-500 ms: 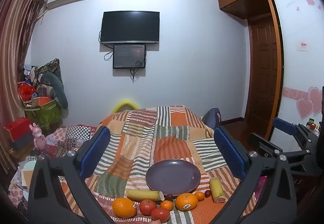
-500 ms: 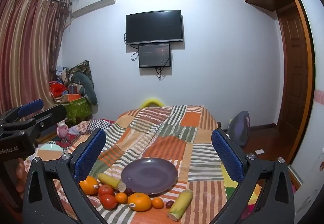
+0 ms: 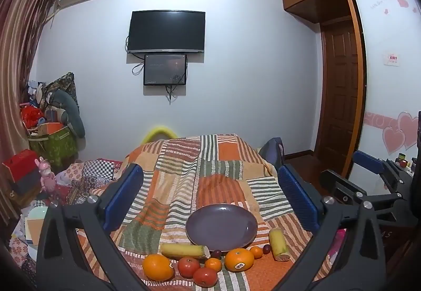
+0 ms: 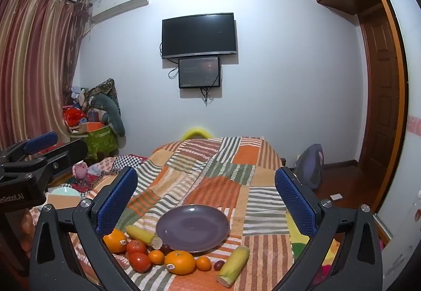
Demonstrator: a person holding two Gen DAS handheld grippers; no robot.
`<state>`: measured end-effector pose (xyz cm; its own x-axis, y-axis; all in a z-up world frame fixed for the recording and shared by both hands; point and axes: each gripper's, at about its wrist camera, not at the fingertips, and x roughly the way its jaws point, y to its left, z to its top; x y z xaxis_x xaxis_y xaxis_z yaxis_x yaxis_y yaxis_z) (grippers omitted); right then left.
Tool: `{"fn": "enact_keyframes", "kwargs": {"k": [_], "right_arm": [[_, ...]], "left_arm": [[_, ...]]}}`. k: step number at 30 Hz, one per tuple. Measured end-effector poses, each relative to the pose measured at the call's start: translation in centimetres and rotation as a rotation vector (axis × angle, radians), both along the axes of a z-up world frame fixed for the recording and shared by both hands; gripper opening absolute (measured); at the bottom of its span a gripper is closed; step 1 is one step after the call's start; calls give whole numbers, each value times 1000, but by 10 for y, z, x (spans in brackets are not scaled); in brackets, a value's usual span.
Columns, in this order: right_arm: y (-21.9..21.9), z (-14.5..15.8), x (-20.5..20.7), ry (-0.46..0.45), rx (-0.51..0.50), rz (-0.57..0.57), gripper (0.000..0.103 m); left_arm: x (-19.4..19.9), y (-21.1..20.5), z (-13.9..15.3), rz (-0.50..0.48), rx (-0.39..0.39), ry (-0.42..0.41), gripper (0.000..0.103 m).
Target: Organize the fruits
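An empty purple plate (image 3: 221,227) (image 4: 192,227) lies on the striped patchwork bedspread (image 3: 215,180). In front of it sit two large oranges (image 3: 239,260) (image 4: 180,262), two red tomatoes (image 3: 205,276) (image 4: 139,262), small tangerines (image 3: 213,264) (image 4: 204,263), dark grapes (image 3: 216,253) (image 4: 219,265) and two corn pieces (image 3: 279,241) (image 4: 234,264). My left gripper (image 3: 210,197) is open, held above and short of the fruit. My right gripper (image 4: 206,197) is open too, nothing between its fingers. The right gripper shows at the left wrist view's right edge (image 3: 373,185).
A wall-mounted TV (image 3: 166,31) hangs on the far wall. Clutter, boxes and a pink toy (image 3: 47,177) stand left of the bed. A wooden door (image 3: 339,106) and a grey bag (image 4: 309,167) are on the right.
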<state>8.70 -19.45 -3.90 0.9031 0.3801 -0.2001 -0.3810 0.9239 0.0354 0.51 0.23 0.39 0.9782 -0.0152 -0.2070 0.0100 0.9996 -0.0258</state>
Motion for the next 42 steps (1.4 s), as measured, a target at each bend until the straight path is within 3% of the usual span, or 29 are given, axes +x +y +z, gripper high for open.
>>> {"fn": "enact_keyframes", "kwargs": {"k": [42], "right_arm": [[-8,6,0,-1,11,-6,103]], "left_arm": [[3,0,-4,-8,-3,5,103]]}}
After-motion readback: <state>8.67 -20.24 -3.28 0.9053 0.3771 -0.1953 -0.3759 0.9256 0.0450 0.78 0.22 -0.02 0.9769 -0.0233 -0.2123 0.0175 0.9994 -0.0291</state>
